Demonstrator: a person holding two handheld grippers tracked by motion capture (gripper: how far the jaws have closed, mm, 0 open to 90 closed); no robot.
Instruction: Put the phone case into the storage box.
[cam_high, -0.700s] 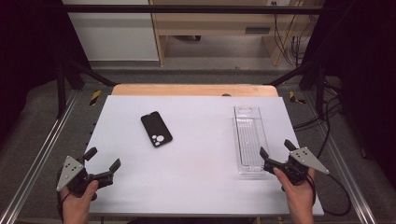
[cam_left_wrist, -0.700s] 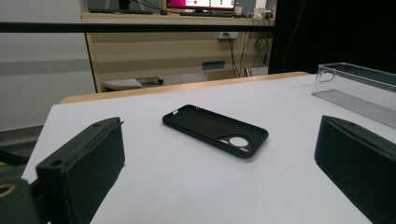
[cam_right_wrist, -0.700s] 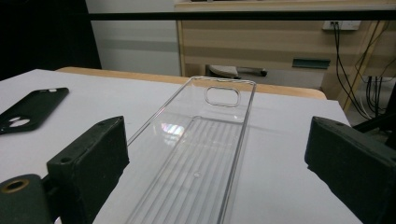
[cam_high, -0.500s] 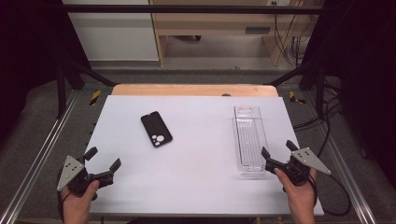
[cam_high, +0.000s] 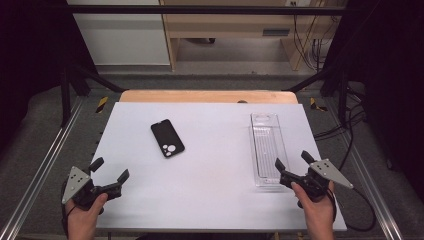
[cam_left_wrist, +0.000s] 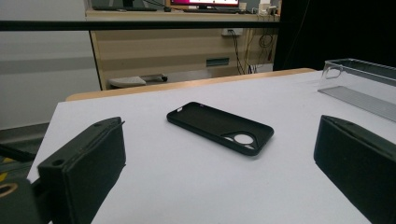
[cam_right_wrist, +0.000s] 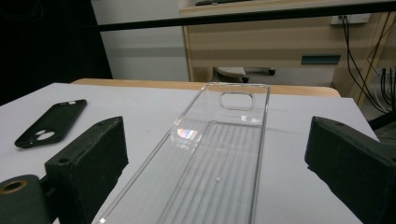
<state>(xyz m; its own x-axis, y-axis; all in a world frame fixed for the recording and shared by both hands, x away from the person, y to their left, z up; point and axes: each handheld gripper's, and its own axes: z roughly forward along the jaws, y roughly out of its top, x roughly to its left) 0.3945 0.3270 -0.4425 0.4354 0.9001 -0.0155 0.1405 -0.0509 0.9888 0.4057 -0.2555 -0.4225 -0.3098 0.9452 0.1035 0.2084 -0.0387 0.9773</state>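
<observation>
Both grippers, left gripper (cam_high: 109, 170) and right gripper (cam_high: 295, 163), gape empty; the clear tray (cam_high: 266, 145) holds nothing.

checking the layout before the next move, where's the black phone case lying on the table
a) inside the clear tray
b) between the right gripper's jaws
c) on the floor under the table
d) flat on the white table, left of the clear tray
d, the black phone case lies flat on the white table, well apart to the left of the clear tray, and neither gripper touches it.
</observation>
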